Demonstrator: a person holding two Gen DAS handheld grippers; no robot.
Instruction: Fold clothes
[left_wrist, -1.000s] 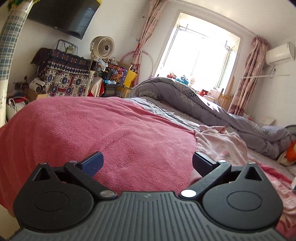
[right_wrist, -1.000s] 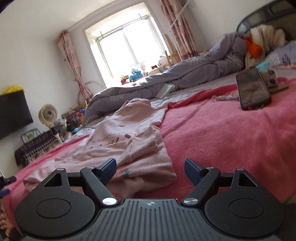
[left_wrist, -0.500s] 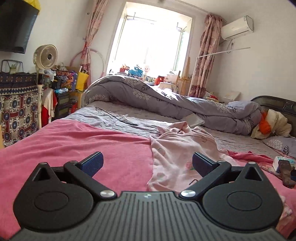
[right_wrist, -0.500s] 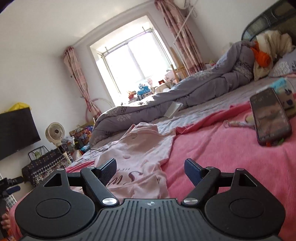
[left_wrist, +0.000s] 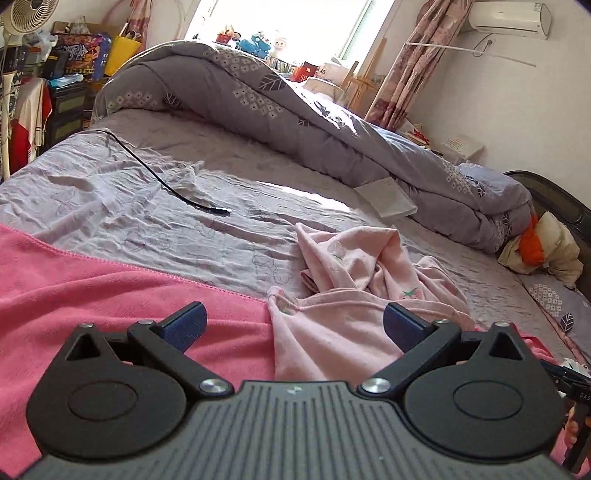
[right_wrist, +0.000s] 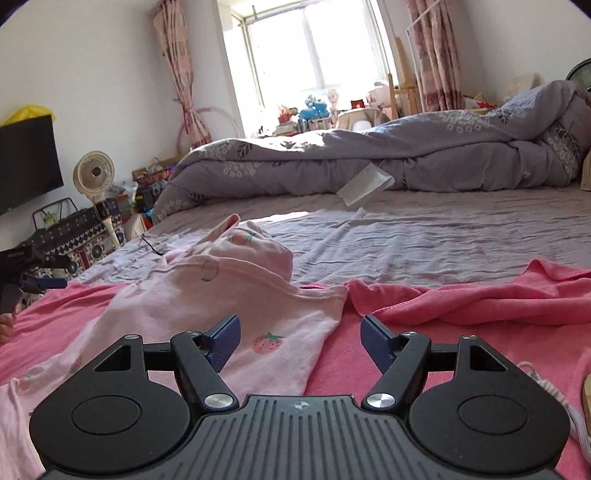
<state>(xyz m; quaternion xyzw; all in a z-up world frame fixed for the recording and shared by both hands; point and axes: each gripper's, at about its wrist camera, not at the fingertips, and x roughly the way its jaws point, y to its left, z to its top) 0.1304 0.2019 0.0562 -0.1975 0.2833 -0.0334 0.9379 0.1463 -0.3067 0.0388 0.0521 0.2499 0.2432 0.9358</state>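
**Folding not yet begun: garment lies crumpled**

The pink garment (left_wrist: 343, 295) lies in a rumpled heap on the bed, half on the pink blanket (left_wrist: 92, 295) near the bed's near edge and half on the grey sheet (left_wrist: 147, 192) toward the middle. In the right wrist view the same garment (right_wrist: 229, 295) shows a bunched upper part and one flatter panel with a strawberry print stretching toward the camera. No clean fold line or stacked layers can be seen, so I judge the task to be at its start: the garment has yet to be spread flat, then folded.

The left claw (left_wrist: 293, 325) stands with its jaws wide apart and empty, above the blanket and the garment's near edge. The right claw (right_wrist: 300, 341) is closing, but its jaws are apart and grip nothing; the strawberry panel lies beneath and between them, not pressed by the pads.

What is left, as I read it: catch the edges, smooth the cloth, make all folds.

A grey quilt (left_wrist: 295, 107) is heaped along the bed's far side, well apart from the garment.
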